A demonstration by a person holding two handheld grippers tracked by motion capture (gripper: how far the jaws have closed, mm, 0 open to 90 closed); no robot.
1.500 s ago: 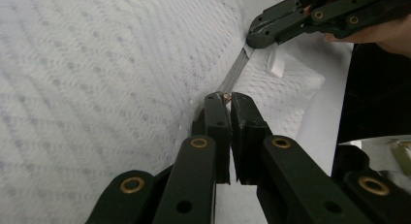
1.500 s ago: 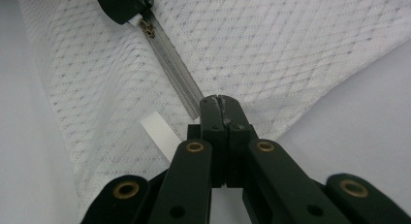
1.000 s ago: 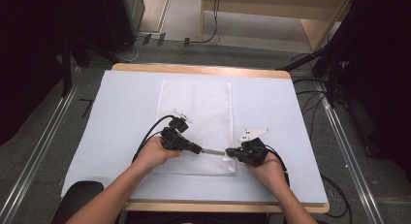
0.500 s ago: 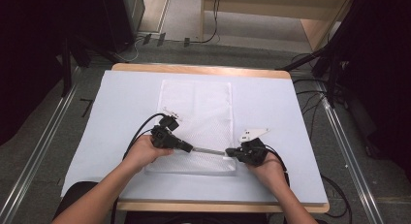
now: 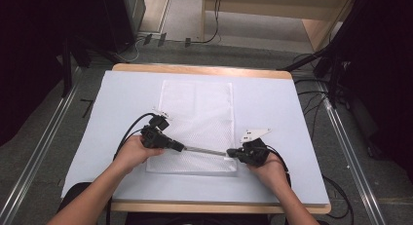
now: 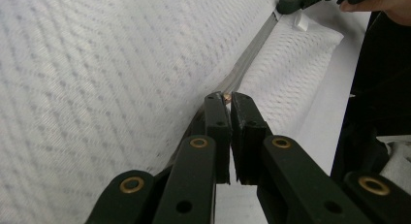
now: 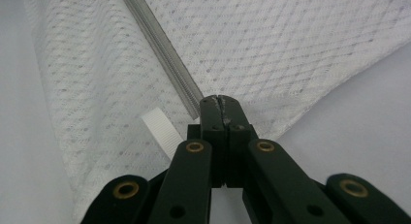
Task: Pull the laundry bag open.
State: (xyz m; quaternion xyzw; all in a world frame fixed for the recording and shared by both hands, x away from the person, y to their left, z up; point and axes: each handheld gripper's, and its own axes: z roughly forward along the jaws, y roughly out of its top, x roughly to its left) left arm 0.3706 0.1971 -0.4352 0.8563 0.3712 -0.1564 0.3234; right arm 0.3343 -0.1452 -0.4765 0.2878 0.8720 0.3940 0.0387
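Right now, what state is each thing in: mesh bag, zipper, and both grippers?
Mesh bag: flat on the table, near edge lifted.
Zipper: pulled taut between the grippers; open or closed, cannot tell.
Left gripper: shut on the zipper pull.
Right gripper: shut on the bag's zipper end.

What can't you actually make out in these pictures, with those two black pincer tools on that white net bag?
- Zip pull: in the left gripper view, the left gripper is shut on a small brass-coloured piece, mostly hidden by its tips.
- White mesh laundry bag: whether anything is inside cannot be told.
- Bag's end at the grey zip: the right gripper covers what it pinches.
- White ribbon tab: its lower end is hidden behind that gripper.
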